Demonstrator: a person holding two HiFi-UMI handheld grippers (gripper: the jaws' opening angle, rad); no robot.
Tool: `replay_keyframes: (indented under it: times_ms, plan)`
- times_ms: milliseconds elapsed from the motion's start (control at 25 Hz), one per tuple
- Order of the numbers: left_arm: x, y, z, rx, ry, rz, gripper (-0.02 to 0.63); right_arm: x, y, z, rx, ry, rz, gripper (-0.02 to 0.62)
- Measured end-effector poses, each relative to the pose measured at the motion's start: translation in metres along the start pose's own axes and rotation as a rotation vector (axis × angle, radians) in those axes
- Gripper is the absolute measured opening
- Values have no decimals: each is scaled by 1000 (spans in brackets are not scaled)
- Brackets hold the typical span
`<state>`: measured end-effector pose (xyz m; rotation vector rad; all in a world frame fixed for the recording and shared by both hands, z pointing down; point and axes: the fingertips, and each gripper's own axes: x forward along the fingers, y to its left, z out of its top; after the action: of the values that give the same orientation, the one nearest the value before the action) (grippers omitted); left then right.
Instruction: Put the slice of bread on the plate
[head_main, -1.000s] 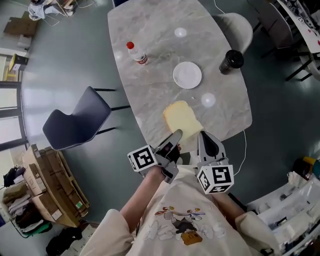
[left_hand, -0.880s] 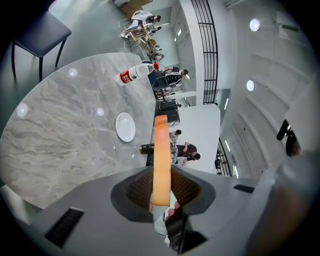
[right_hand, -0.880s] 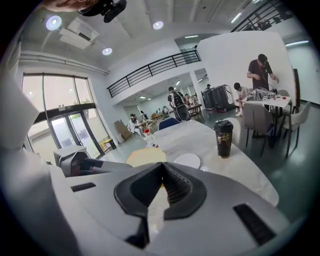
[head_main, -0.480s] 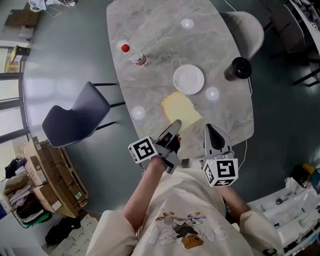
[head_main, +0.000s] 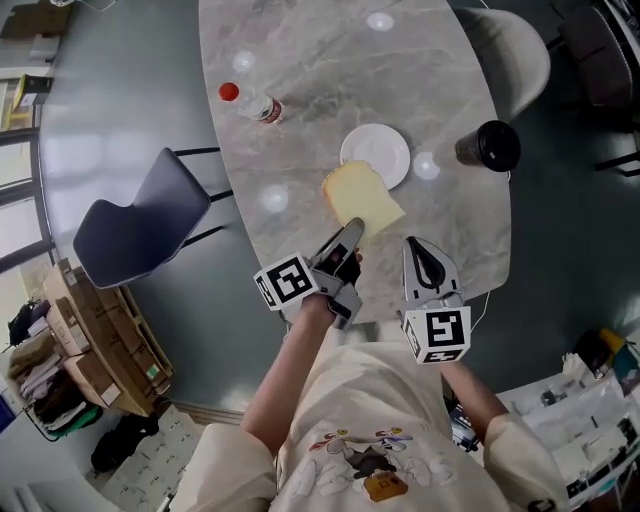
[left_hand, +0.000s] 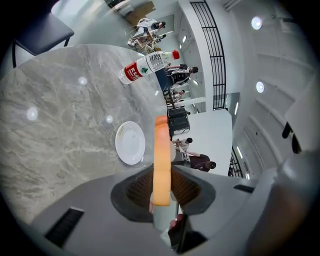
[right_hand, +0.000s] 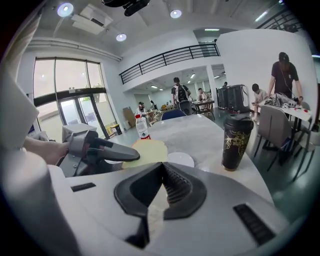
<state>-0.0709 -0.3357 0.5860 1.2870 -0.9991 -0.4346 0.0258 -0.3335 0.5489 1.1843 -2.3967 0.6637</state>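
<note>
A pale yellow slice of bread (head_main: 362, 200) hangs over the marble table (head_main: 300, 60), with my left gripper (head_main: 350, 232) shut on its near edge. In the left gripper view the bread (left_hand: 161, 150) shows edge-on between the jaws. The white plate (head_main: 375, 155) lies just beyond it, and the slice's far corner overlaps the plate's near-left rim in the head view. The plate (left_hand: 130, 143) is empty. My right gripper (head_main: 420, 256) hovers to the right of the bread with its jaws together and nothing in them. From the right gripper view I see the left gripper (right_hand: 100, 147), the bread (right_hand: 147, 150) and the plate (right_hand: 181, 159).
A water bottle with a red cap (head_main: 252, 104) lies at the table's left. A dark cup (head_main: 489, 146) stands to the right of the plate. A dark chair (head_main: 140, 225) is at the table's left and a white chair (head_main: 510, 55) at its far right.
Both grippers have moved forward over the table's near edge. The bread has travelled with the left gripper toward the plate and now reaches its rim.
</note>
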Motion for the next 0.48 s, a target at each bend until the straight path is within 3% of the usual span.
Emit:
replay_keyframes:
  times_ms: [480]
  plan:
    - [53,28,28,-5,-7,52,100,58,-29,-7,-11,26,44,6]
